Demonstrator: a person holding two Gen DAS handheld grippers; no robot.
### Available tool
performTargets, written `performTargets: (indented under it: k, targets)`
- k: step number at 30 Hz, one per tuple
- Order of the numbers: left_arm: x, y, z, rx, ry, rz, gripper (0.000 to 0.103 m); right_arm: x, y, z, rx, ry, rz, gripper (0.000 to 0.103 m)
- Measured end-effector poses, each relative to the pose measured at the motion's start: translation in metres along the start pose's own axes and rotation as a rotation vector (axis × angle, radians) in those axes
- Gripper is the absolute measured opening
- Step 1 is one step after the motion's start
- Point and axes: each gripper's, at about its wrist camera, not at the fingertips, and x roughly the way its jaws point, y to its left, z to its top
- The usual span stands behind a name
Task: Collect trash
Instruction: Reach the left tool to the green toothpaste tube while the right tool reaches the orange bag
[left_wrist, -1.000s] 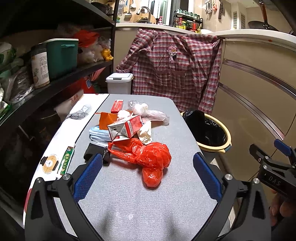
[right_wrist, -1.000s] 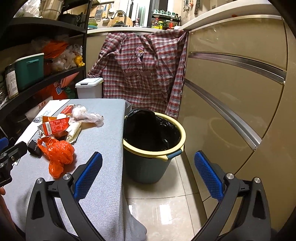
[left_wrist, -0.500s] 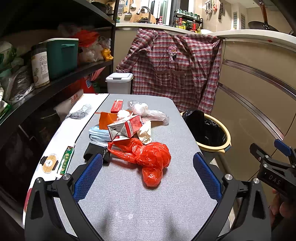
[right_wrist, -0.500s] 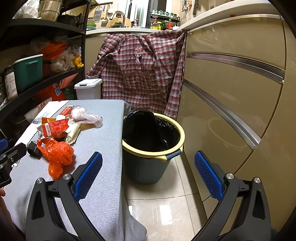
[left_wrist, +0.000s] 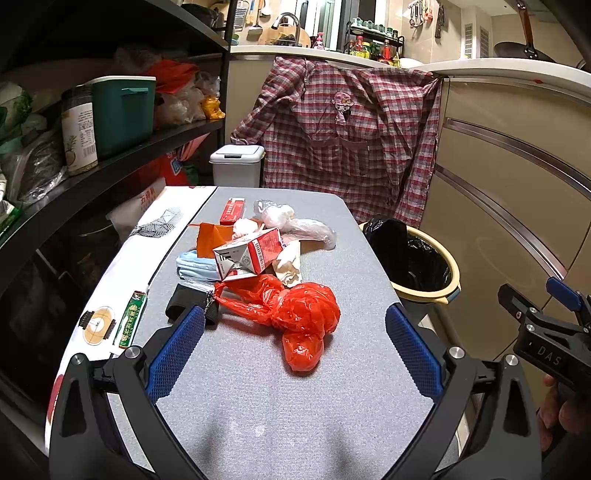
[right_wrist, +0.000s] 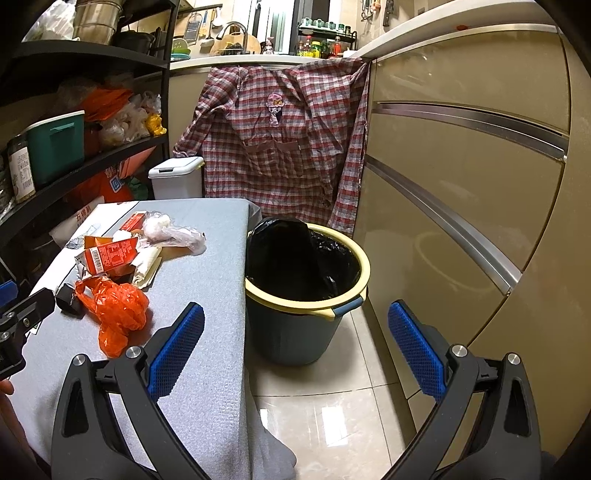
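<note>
Trash heaped on the grey table (left_wrist: 280, 413), none of it lifted yet: crumpled red plastic bag (left_wrist: 303, 317) nearest, lying between the spread fingers of the left gripper (left_wrist: 293, 315) but well short of the blue pads (left_wrist: 173, 354). Behind it, touching, a red-and-white carton (left_wrist: 247, 254) tipped on its side, over a blue face mask (left_wrist: 194, 267) and an orange wrapper (left_wrist: 208, 240). Further back, a clear plastic bag (left_wrist: 295, 225) stuffed with something white, and a small red box (left_wrist: 232, 211). Just left of the red bag, a black object (left_wrist: 181, 304), too dark to identify.

Beside the table's right edge, on the floor: bin (right_wrist: 364, 275) with a yellow rim and black liner, nothing visible inside.

Left gripper wide apart, gripping nothing, hovering low over the near end of the table. Right gripper (right_wrist: 295, 309) likewise spread and empty, held off the table edge, facing the bin.

Likely step: approach for the first pickup, red bag the obvious target. Next move calls for pushing the left gripper forward and down until the pads flank the bag's bulk, then closing on it. Soft, slippery film, so aim for the knotted middle, not a loose edge; then swing right over the bin.
</note>
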Motion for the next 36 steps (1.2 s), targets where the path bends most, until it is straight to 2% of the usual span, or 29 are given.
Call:
performTargets:
  k: [13, 21, 23, 28, 31, 33, 36]
  targets:
    - [0.000, -0.001, 0.000, -0.001, -0.001, -0.001, 0.095, 0.000, 0.000, 0.000, 0.002, 0.009, 0.004, 0.097]
    - [0.000, 0.003, 0.000, -0.011, -0.007, 0.029, 0.095, 0.005, 0.013, -0.003, 0.003, 0.025, 0.065, 0.094]
    - [0.001, 0.008, -0.002, -0.025, -0.004, 0.043, 0.095, 0.008, 0.021, -0.003, -0.003, 0.034, 0.101, 0.089]
    - [0.009, 0.031, -0.003, -0.068, 0.012, 0.096, 0.090, 0.013, 0.045, 0.000, -0.017, 0.053, 0.222, 0.072]
    - [0.015, 0.048, -0.006, -0.094, 0.025, 0.139, 0.083, 0.022, 0.065, 0.007, -0.017, 0.092, 0.352, 0.057]
    - [0.021, 0.061, -0.008, -0.105, 0.038, 0.168, 0.078, 0.032, 0.084, 0.016, -0.057, 0.125, 0.440, 0.056]
    - [0.031, 0.083, -0.011, -0.137, 0.059, 0.212, 0.069, 0.049, 0.114, 0.030, -0.132, 0.169, 0.527, 0.057]
